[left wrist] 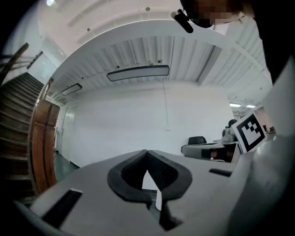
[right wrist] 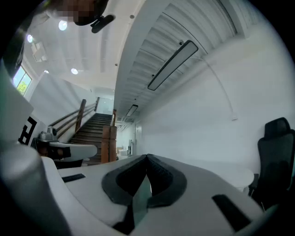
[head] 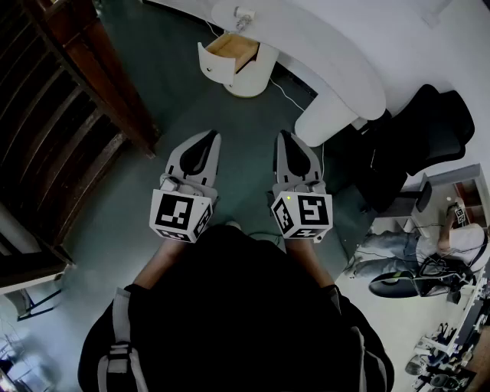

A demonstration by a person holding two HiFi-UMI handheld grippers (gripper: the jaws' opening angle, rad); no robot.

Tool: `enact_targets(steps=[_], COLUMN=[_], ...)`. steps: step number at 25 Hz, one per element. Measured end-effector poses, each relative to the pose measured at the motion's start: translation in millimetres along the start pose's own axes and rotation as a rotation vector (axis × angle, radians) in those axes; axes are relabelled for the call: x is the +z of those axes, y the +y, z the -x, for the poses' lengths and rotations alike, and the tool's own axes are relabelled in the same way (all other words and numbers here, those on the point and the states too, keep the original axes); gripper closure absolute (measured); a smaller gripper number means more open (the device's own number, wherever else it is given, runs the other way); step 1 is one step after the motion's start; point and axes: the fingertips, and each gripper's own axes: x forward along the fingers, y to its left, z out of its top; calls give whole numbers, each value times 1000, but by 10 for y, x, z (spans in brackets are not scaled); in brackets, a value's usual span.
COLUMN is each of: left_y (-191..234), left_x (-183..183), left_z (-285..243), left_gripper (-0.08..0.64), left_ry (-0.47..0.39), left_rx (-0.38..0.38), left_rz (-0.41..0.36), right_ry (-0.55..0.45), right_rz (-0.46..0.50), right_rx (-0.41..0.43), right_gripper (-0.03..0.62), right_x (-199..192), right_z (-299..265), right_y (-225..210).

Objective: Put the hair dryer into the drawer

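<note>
I hold both grippers level, well short of the white desk (head: pixel 329 53); my left gripper (head: pixel 210 137) has its jaws together, with nothing in them; my right gripper (head: pixel 285 135) is the same; the hair dryer (head: pixel 243 17), small from here, sits on the desk top, just above the open drawer (head: pixel 210 65).

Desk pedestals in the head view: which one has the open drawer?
The far pedestal, with its wood-lined drawer pulled out; the nearer pedestal shows no drawer.

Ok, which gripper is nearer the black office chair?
Right. In the head view the right gripper lies to the left of the black office chair; the left gripper sits farther left still, beyond the right one.
</note>
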Motion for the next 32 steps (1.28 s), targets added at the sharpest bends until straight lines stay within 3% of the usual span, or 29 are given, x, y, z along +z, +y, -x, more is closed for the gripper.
enact_targets(steps=[7,12,17,32], left_y=[-47,-101,-99,540], left_x=[-77,-107,-103,-294], left_z=[-280,-491,-625,-1394], left_gripper=[552,552,552,552], left_ry=[12,10,15,23], left_rx=[17,34,43,27], left_rz=[1,-9,-17,-12], right_ry=[8,-24,-25,11], right_rz=[-2,60,32,4], right_rx=[14,44,63,33], right_gripper=[569,569,569,568], right_x=[-70,-42,-75,-325], right_z=[-134,-224,-344,-1251], right_y=[-248,-376,-484,-748])
